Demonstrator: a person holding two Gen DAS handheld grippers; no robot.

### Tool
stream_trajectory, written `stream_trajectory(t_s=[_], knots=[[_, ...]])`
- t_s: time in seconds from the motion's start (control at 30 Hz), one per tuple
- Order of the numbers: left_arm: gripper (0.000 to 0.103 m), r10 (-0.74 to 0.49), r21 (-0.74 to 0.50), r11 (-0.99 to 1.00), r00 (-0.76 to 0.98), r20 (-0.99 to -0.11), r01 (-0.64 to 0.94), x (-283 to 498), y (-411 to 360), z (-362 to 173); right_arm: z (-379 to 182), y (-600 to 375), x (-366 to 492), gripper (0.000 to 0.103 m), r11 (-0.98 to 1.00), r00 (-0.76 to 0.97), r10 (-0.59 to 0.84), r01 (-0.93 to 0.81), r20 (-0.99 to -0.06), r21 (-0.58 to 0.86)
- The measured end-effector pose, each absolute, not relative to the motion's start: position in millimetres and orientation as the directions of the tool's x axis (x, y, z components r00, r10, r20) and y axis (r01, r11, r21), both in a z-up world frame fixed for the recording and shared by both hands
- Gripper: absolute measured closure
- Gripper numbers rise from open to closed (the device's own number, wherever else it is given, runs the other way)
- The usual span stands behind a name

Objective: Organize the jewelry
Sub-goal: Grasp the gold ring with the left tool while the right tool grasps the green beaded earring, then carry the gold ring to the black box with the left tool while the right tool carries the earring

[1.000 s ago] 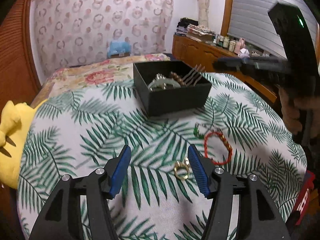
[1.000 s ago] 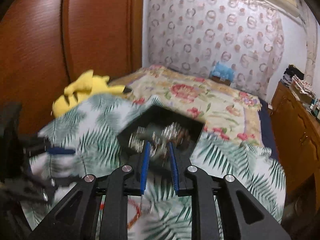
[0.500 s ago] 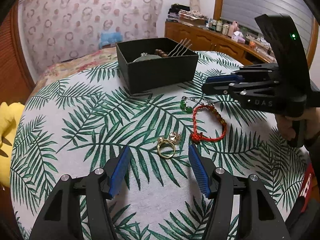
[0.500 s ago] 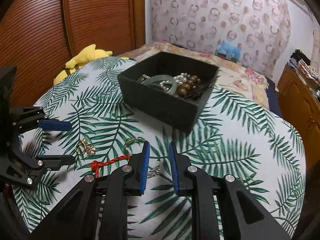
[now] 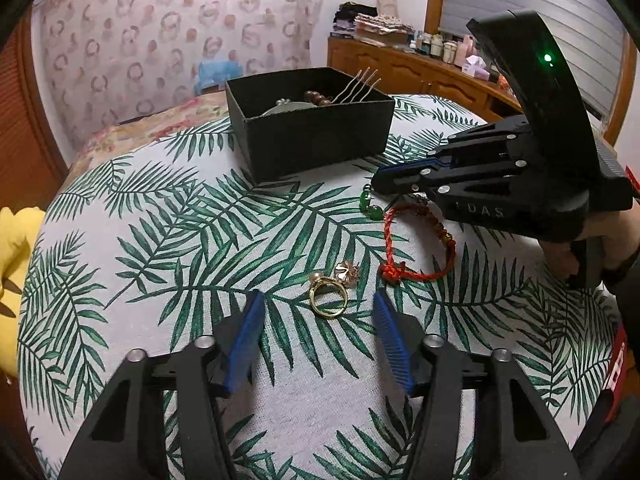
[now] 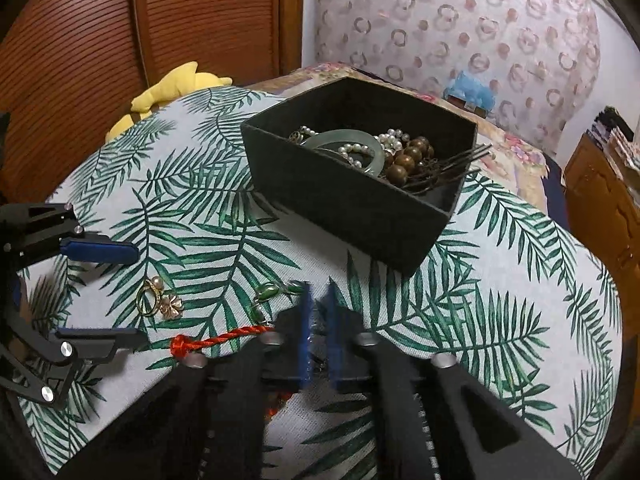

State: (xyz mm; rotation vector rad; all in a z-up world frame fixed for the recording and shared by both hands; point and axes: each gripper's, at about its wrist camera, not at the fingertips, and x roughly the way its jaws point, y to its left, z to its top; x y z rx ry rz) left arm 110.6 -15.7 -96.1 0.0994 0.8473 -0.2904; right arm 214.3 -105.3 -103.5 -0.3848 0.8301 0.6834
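Note:
A black box (image 5: 312, 132) (image 6: 360, 200) holds a jade bangle (image 6: 340, 146), pearls, wooden beads and hairpins. On the leaf-print cloth lie a gold ring with a flower charm (image 5: 330, 290) (image 6: 154, 300), a red cord bracelet (image 5: 416, 244) (image 6: 224, 338) and a green stone necklace (image 5: 370, 204) (image 6: 276, 292). My left gripper (image 5: 318, 338) is open, low over the cloth, with the ring just ahead between its fingers. My right gripper (image 6: 318, 332) (image 5: 380, 180) is nearly closed, tips down at the green necklace's chain and the bracelet; whether it pinches anything is unclear.
A yellow plush toy (image 6: 172, 88) lies at the table's left edge by a wooden shutter door (image 6: 120, 20). A floral bed (image 6: 516, 148) lies behind the table. A wooden dresser with bottles (image 5: 432, 64) stands at the right.
My right gripper came away from the box and dropped to the cloth at the green necklace and red bracelet. My left gripper moved forward and lower toward the gold ring.

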Motion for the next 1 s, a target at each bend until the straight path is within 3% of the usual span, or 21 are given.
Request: stream_trajectory(t_s=[0.37, 1.0], knots=[[0.084, -0.236, -0.044, 0.95, 0.619, -0.749, 0.309, 118, -19, -96, -80, -123, 210, 0.101, 0.749, 0.531, 0.441, -0.662, -0.724, -0.03], [0.085, -0.249, -0.056, 0.955, 0.682, -0.687, 0.292, 116, -17, -67, -31, -137, 198, 0.101, 0.759, 0.607, 0.47, -0.649, -0.641, -0.058]])
